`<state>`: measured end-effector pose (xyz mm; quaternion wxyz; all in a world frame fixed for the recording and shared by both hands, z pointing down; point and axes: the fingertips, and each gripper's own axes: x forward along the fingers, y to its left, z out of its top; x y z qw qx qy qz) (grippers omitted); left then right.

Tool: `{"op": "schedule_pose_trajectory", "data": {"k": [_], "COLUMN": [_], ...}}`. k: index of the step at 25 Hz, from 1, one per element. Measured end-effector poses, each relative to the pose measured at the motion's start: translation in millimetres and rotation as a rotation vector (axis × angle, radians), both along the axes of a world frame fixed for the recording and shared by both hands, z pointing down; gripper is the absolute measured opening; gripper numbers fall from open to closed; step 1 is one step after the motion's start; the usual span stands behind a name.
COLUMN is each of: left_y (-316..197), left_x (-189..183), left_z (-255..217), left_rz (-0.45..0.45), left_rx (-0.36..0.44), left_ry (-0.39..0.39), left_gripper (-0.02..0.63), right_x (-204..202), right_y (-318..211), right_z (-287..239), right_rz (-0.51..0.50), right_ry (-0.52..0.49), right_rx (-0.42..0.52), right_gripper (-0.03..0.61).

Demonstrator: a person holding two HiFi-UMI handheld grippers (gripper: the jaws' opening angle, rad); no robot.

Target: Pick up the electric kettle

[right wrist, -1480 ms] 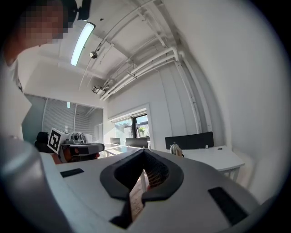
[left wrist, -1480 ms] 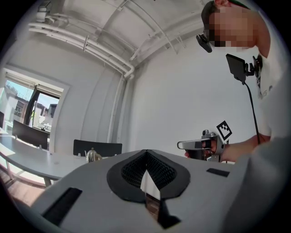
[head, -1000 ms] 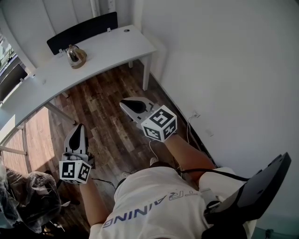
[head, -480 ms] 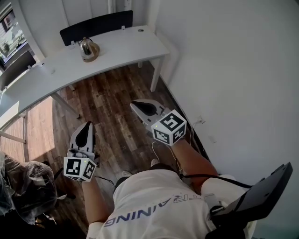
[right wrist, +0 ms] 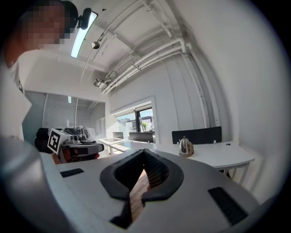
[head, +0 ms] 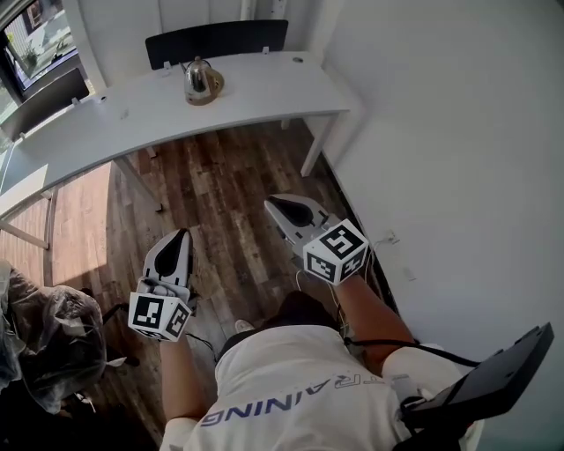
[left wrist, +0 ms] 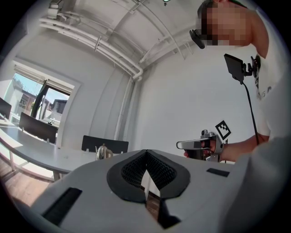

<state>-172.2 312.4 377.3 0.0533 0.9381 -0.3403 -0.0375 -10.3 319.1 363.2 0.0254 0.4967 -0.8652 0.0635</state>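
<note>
1. At the far left, a bundle wrapped in clear plastic (head: 44, 348) sits on the wooden floor (head: 229, 189). A window (head: 35, 26) shows in the upper left corner.
2. The left claw (head: 181, 234) hangs above the floor and points roughly level toward the worktop (head: 273, 88), with its marker cube at the person's end. In the left gripper view its jaws meet at the tips with nothing between them, so it is closed and empty.
3. The electric kettle (head: 201, 81), of shiny metal, stands upright on the white, curved worktop. It is near the back edge, just in front of a black panel (head: 216, 40) that rises behind it. It is well apart from both claws, and neither touches it. In the left gripper view it shows to the left of the jaw tips. In the right gripper view it shows to the right of them.
4. The right claw (head: 273, 203) is also above the floor, a little further forward than the left one and nearer the white wall (head: 458, 132). Its jaws are pressed together and hold nothing.
5. The person's white shirt (head: 300, 388) fills the bottom centre of the head view.
6. At the lower right, a flat black plate (head: 485, 388) juts out beside the person's shoulder, against the wall.
</note>
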Motion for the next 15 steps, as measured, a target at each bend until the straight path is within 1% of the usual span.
{"op": "schedule_pose_trajectory", "data": {"k": [5,9,12,15], "left_y": [-14,-38,-64,-92], "left_x": [-13,-16,-11,1], "left_z": [9,13,13,8], "left_rz": [-0.001,-0.008,-0.023,-0.027], "left_rx": [-0.014,-0.016,-0.019,-0.011], "left_ry": [-0.006,-0.016,-0.028,-0.031], "left_gripper": [0.012,0.012,0.012,0.012], "right_x": [-12,-14,-9,4], "right_y": [-18,-46,-72,-101], "right_z": [11,11,13,14], "right_rz": [-0.004,-0.012,-0.024,-0.028], "right_ry": [-0.004,-0.017,-0.029,-0.040], "right_rx": [-0.019,-0.013,-0.005,0.000], "right_gripper": [0.005,0.005,0.005,0.005]}}
